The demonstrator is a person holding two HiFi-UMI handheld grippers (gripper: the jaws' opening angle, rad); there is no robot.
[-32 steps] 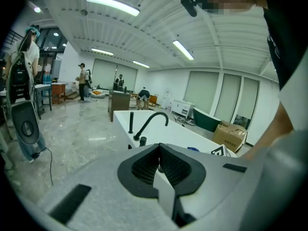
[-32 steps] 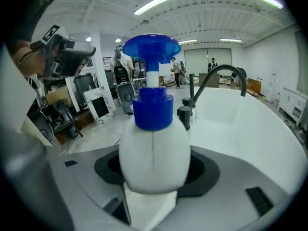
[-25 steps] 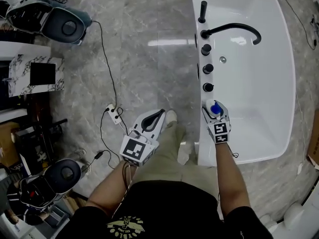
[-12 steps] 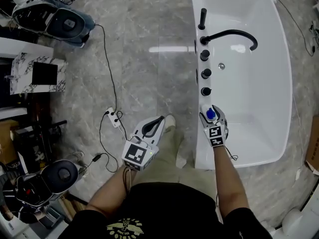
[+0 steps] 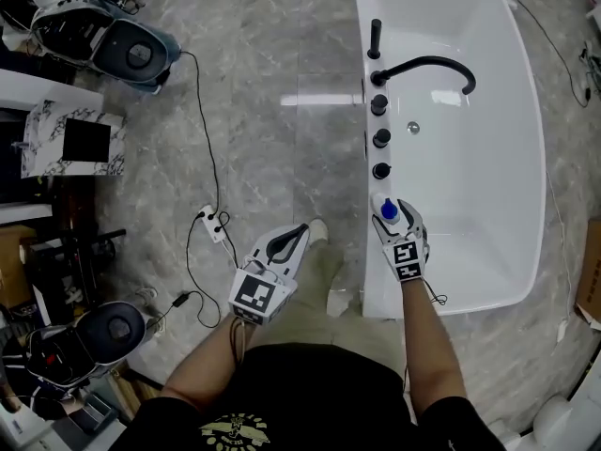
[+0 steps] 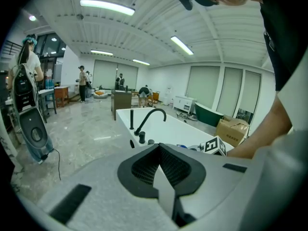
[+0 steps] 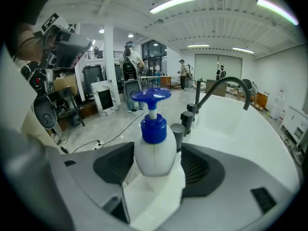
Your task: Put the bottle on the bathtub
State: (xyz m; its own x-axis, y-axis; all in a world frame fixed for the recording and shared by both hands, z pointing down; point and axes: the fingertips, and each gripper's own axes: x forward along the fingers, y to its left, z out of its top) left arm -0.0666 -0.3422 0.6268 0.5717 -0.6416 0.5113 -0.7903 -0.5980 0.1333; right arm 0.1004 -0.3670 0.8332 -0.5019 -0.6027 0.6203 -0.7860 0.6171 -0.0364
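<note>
Over on the far left there's a dark, round-bodied machine [image 5: 122,50] parked on the grey marble floor [image 5: 263,111]. A marble-patterned panel [image 5: 70,139] sits just below it. From that machine a black cable [image 5: 202,120] snakes down to a white power strip [image 5: 214,220] lying on the floor.

Next along is the left claw [image 5: 293,236], held low over the floor just beside the person's shoe [image 5: 319,225]. In its own view the left claw [image 6: 158,148] is pinched right down, pads together with nothing between them, and you can see the tub and tap off in the distance behind it.

Moving right, the right claw [image 5: 398,222] is clamped on the bottle [image 5: 387,210]. It's a white pump bottle with a blue cap and nozzle. In the right gripper view the bottle [image 7: 154,148] stands upright between the pads of the claw [image 7: 156,172], gripped round its belly. It's right over the left rim of the white bathtub [image 5: 526,158], just near the closest of the three black knobs [image 5: 380,139]. Honestly can't tell whether its base is touching the rim or not.

Further up that rim is the black curved faucet [image 5: 427,64], arching over the basin, with a thin black upright rod [image 5: 375,38] past it. The tub takes up the whole right side.
</note>
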